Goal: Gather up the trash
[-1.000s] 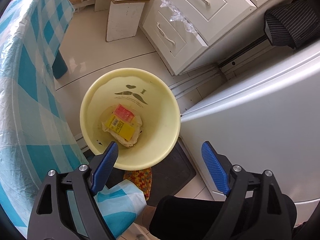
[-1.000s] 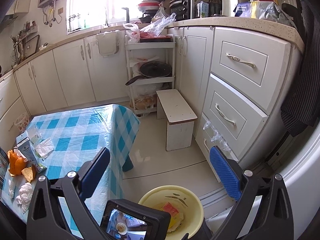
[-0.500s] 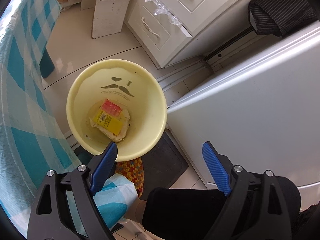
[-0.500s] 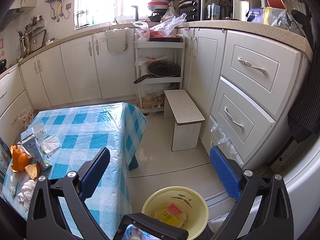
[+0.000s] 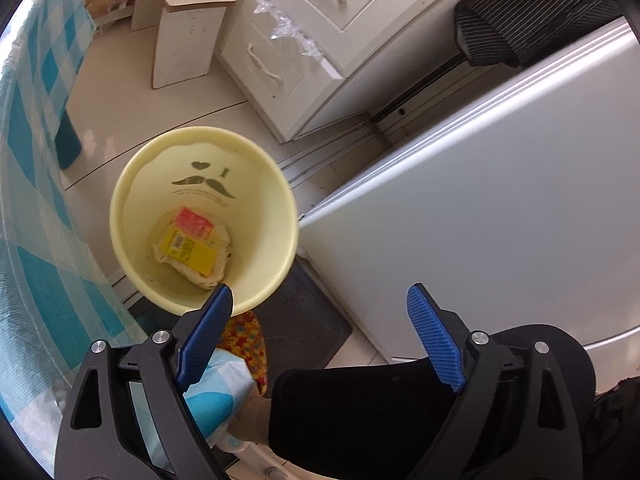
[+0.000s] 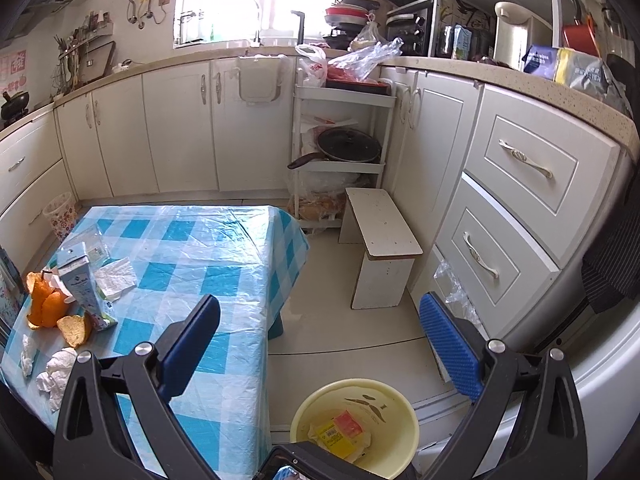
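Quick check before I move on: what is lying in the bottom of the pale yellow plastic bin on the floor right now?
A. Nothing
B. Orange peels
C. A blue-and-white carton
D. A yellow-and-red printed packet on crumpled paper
D: the pale yellow plastic bin holds a yellow-and-red printed packet on crumpled pale paper; the orange peels and the blue-and-white carton lie on the checked table.

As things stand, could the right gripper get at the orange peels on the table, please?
Probably yes. The right gripper is open and empty, and the orange peels lie exposed near the tablecloth's left edge. Only the milk carton stands close beside them, so it should approach from the near side.
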`<state>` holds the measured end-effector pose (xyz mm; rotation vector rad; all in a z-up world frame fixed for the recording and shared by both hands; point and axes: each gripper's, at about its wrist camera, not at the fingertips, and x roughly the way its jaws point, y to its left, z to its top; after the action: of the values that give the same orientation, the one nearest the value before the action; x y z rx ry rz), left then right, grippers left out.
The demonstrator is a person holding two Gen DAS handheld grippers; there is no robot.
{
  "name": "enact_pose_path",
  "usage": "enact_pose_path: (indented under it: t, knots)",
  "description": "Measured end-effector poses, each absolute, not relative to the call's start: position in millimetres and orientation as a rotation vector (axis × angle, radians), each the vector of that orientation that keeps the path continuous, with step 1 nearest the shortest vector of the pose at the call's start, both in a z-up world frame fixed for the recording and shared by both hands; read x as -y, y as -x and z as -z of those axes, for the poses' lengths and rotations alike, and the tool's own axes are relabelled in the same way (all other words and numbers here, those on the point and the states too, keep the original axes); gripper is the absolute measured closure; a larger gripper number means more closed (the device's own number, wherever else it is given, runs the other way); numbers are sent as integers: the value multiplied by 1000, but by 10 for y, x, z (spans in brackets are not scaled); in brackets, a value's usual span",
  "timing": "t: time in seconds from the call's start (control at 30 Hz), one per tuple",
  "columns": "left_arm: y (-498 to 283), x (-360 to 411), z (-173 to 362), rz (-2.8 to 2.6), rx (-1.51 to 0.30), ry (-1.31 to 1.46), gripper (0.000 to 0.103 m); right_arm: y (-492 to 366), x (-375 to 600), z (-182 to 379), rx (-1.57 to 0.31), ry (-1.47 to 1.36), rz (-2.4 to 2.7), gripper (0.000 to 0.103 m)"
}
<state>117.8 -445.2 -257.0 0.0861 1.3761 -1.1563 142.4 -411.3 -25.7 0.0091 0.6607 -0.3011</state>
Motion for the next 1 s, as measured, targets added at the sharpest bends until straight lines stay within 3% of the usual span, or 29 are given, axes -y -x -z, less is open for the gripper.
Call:
enact_pose_path:
  t: [0.4, 1.0]
  knots:
    - [-1179, 4131, 2216, 1250, -1316, 9, 17, -1312, 3825, -34, -612, 56, 279, 7]
    - [-1392, 2779, 1829, 1135, -1249, 181, 16, -1272, 3213, -230, -574, 89, 149, 7]
